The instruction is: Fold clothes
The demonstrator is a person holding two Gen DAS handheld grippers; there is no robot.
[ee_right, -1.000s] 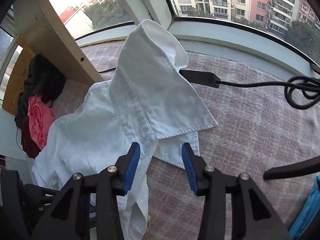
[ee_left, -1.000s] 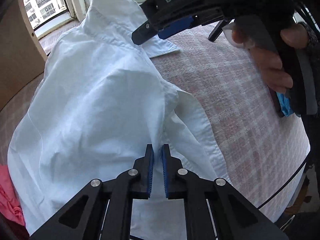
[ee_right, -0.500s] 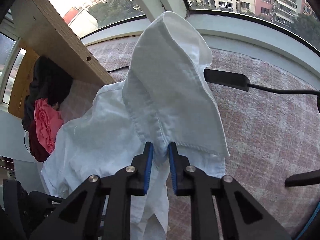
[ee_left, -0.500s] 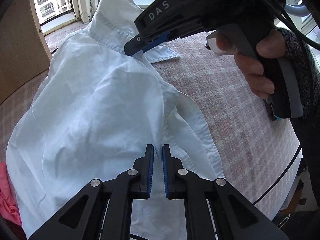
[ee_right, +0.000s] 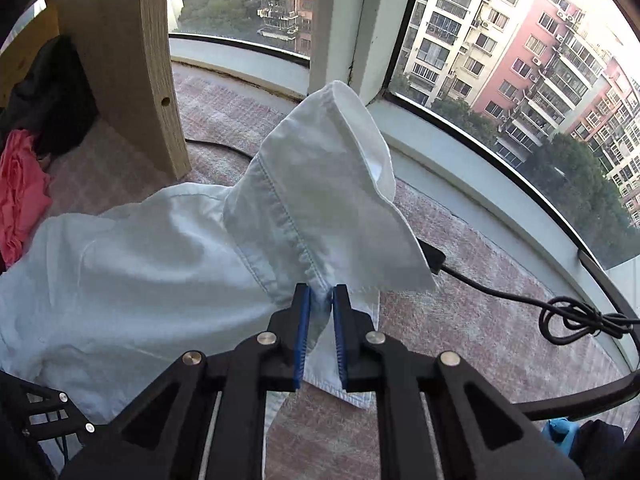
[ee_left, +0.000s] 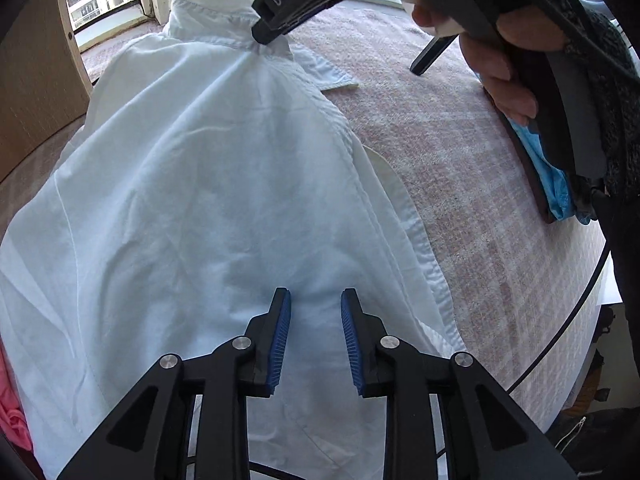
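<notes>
The right gripper (ee_right: 319, 300) is clamped on the white shirt (ee_left: 208, 200) right at the seam where the collar (ee_right: 320, 184) joins the body — its blue pads (ee_right: 303, 332) pinch a bunched ridge of cloth between them, having closed onto it a moment ago. From that pinch the collar stands up and away from the gripper in a stiff peak, its free point hanging to the right of the jaws. In the left wrist view the same gripper (ee_left: 264, 36) comes in from above, gripped by a hand (ee_left: 504, 60), its tip biting the shirt at the collar seam.

The left gripper (ee_left: 315, 300) hovers low over the shirt's body, at the opposite end from the collar. Its jaws have just been opening and now stand apart with a clear gap; the cloth lies beneath and between them, not pinched by the pads (ee_left: 280, 336).

The shirt spreads over a pinkish checked cover (ee_left: 480, 200), its button edge running along the side nearer the hand. Beyond the collar sit a wooden panel (ee_right: 136, 60) and the window sill (ee_right: 460, 168). A black cable (ee_right: 568, 316) lies on the cover to the right of the collar, and a pink garment (ee_right: 20, 192) is heaped past the shirt's left side.
</notes>
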